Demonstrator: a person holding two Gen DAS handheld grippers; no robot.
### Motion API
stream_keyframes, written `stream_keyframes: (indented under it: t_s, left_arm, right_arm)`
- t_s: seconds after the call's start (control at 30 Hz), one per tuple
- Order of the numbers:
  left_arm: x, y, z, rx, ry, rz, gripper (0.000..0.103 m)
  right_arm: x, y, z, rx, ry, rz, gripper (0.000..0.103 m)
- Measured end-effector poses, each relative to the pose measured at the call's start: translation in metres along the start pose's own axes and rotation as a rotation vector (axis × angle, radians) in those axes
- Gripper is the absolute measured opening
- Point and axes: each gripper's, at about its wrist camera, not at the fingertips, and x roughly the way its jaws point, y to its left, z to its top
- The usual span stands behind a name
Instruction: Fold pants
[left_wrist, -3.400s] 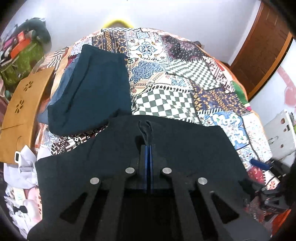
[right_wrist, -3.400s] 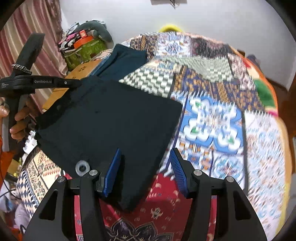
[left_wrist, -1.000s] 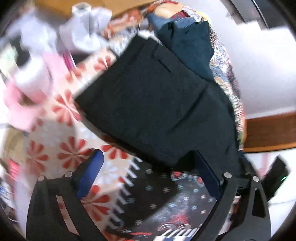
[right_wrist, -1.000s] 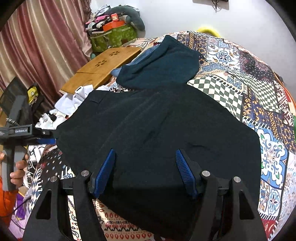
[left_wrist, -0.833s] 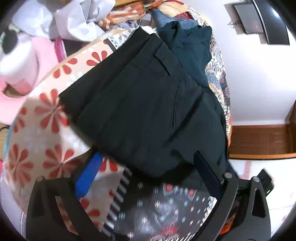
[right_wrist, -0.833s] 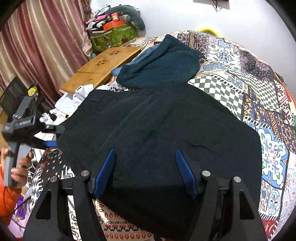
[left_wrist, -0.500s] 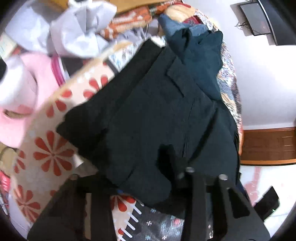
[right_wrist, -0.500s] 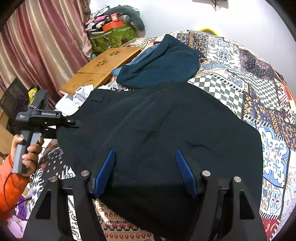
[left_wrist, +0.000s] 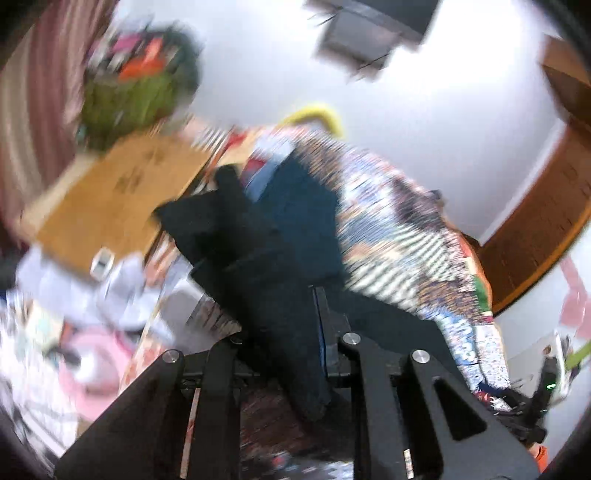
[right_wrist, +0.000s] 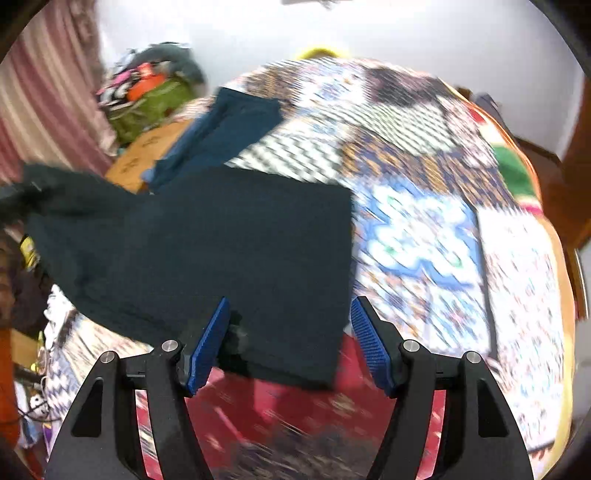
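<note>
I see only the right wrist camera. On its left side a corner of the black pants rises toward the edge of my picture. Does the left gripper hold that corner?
Observer: Yes. In the left wrist view the left gripper has just been closing its jaws, and the black pants are now pinched between them.
Operator: Is all the cloth in front of the jaws?
Observer: No, a flap passes between them and hangs below.
Operator: What is beside the bed on that side?
Observer: Below the wooden board there is a pile of white cloth and a pink thing, too blurred to name.
</note>
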Motion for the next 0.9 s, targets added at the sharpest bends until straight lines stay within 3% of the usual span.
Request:
stream_keyframes:
  t_s: [0.13,0.27,0.47,0.7,0.77,0.83,0.9]
  left_arm:
    - [-0.007,-0.079,0.015,0.132,-0.089,-0.076,0.015]
    - [0.012,-0.148,0.009,0.225,-0.061,-0.17,0.014]
    - [0.079,-0.215,-0.028,0.273,0.166,-0.276,0.013]
    - [0.123,-0.246,-0.08,0.383,0.392,-0.263,0.017]
    - [0.118,-0.25,-0.086,0.413,0.423,-0.263,0.029]
    - [0.106,-0.253,-0.087,0.428,0.42,-0.29,0.067]
    - [0.091,-0.253,-0.08,0.445,0.354,-0.31,0.093]
  right_arm:
    - [0.007,-0.01,-0.014,0.064,-0.016,0.042,0.069]
    - [0.007,-0.012,-0.018,0.093,-0.03,0.08,0.069]
    - [0.006,-0.017,-0.021,0.099,-0.043,0.104,0.069]
    - [0.0,-0.017,-0.026,0.093,-0.053,0.117,0.069]
    - [-0.003,-0.018,-0.029,0.089,-0.056,0.12,0.069]
    - [-0.006,-0.018,-0.033,0.093,-0.055,0.122,0.069]
    - [-0.007,-0.019,-0.034,0.096,-0.055,0.118,0.069]
